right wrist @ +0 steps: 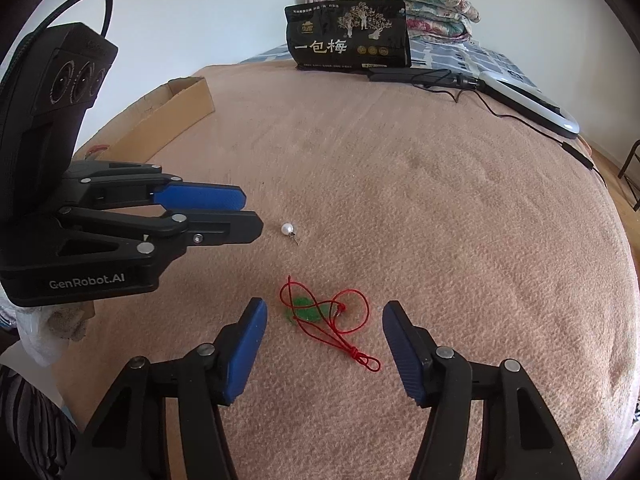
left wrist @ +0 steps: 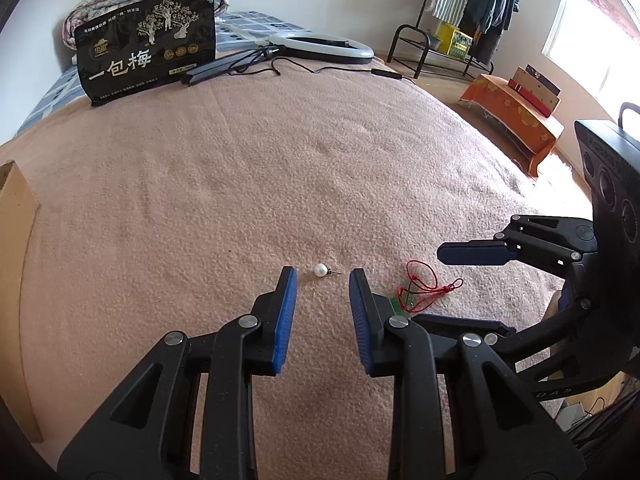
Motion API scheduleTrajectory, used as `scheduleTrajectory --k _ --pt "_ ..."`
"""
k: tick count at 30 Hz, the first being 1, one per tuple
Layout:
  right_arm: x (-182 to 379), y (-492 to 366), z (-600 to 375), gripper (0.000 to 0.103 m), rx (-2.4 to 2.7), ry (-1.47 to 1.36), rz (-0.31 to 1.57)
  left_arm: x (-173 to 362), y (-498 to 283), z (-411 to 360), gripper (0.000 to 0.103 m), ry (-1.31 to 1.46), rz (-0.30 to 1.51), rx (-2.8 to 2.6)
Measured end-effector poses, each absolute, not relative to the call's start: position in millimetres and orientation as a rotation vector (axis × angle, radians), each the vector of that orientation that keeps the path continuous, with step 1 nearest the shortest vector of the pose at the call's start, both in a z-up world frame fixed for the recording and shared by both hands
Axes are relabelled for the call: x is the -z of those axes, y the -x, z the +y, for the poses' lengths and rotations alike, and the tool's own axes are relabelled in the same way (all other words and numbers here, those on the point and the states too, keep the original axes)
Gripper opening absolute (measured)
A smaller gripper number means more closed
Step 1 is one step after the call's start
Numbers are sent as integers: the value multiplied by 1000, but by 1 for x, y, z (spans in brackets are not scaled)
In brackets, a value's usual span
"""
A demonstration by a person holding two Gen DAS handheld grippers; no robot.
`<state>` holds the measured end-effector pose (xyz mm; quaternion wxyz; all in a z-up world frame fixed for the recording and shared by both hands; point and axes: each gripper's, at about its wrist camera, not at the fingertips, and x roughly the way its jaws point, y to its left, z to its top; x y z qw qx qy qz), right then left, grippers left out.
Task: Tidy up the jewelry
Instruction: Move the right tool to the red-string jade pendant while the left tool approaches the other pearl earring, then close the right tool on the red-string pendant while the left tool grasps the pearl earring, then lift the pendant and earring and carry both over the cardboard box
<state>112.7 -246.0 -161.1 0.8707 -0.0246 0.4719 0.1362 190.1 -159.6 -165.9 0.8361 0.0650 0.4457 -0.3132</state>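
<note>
A: On the pink blanket (left wrist: 280, 160), what lies near?
B: A pearl earring (left wrist: 320, 270) just beyond the released left gripper (left wrist: 323, 280); the red-cord pendant (right wrist: 320, 308) between the released right gripper (right wrist: 324, 312) jaws.
A: Around?
B: Cardboard box (right wrist: 176, 104) left, black bag (right wrist: 348, 40) and ring light (right wrist: 532, 100) far; nothing blocks.

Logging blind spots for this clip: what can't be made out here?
- Cardboard box contents: wall hides the inside in the right wrist view; left wrist view cuts it off.
- Green pendant: left gripper finger covers part.
- Pearl earring post: too small.
- Black pouch small print: unreadable.
</note>
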Motion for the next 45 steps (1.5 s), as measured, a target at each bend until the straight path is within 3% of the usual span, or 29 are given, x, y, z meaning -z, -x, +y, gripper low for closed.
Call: scheduleTrajectory --k 10,12,21,29,45 --pt "168 -119 -242 55 -296 71 995 182 -199 -173 27 -194 952 658" --pt "169 -120 -240 54 -298 81 996 184 -200 -174 19 -201 953 655" --pt "174 -124 -232 51 -294 131 996 191 -208 -175 10 -202 957 645" --pt "175 -125 -230 34 -276 169 995 191 -208 -173 10 -198 951 636" --pt "151 -121 -239 33 -254 127 955 169 -208 -143 9 -139 921 567"
